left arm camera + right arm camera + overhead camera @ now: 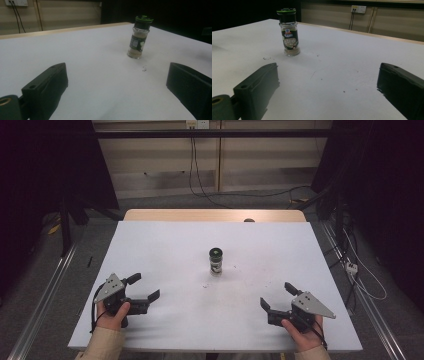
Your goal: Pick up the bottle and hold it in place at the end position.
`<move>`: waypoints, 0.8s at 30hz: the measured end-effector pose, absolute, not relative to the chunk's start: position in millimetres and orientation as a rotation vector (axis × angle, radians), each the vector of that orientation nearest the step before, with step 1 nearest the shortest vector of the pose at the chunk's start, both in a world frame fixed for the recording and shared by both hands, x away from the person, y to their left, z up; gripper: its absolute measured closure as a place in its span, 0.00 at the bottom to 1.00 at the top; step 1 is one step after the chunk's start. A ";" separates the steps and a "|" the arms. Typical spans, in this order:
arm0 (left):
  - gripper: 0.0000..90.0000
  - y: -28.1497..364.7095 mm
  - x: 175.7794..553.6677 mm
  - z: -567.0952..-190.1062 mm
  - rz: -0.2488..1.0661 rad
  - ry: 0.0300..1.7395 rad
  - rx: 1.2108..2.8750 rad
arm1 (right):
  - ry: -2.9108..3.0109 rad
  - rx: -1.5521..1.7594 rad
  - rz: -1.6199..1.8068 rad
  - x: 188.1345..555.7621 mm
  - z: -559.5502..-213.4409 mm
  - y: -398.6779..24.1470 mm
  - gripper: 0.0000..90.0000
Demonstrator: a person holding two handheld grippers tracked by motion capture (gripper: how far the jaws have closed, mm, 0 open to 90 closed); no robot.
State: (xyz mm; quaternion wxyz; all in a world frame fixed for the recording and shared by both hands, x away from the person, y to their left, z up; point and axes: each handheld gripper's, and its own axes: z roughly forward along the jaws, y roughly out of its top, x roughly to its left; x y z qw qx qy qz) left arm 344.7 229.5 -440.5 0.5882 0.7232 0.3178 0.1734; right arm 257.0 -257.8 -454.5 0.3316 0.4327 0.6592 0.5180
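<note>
Both hand-held grippers, left [144,287] & right [275,296], wide open, empty.

Black claws [143,287] (grey three-cornered top plates); beige sleeves [102,344]

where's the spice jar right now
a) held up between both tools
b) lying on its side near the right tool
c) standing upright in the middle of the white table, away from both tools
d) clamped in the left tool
c: the spice jar stands upright on its base mid-table, while the left tool and right tool sit open near the front edge, well clear of it.
</note>
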 end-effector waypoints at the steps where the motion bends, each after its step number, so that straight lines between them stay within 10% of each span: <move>1: 0.03 228.7 345.0 -439.9 0.410 0.736 1.690 | 1.721 1.131 1.356 257.1 -454.3 -257.4 0.04; 24: 0.05 155.8 374.7 -430.1 0.372 0.640 1.762 | 1.710 1.130 1.367 259.7 -452.2 -257.8 0.04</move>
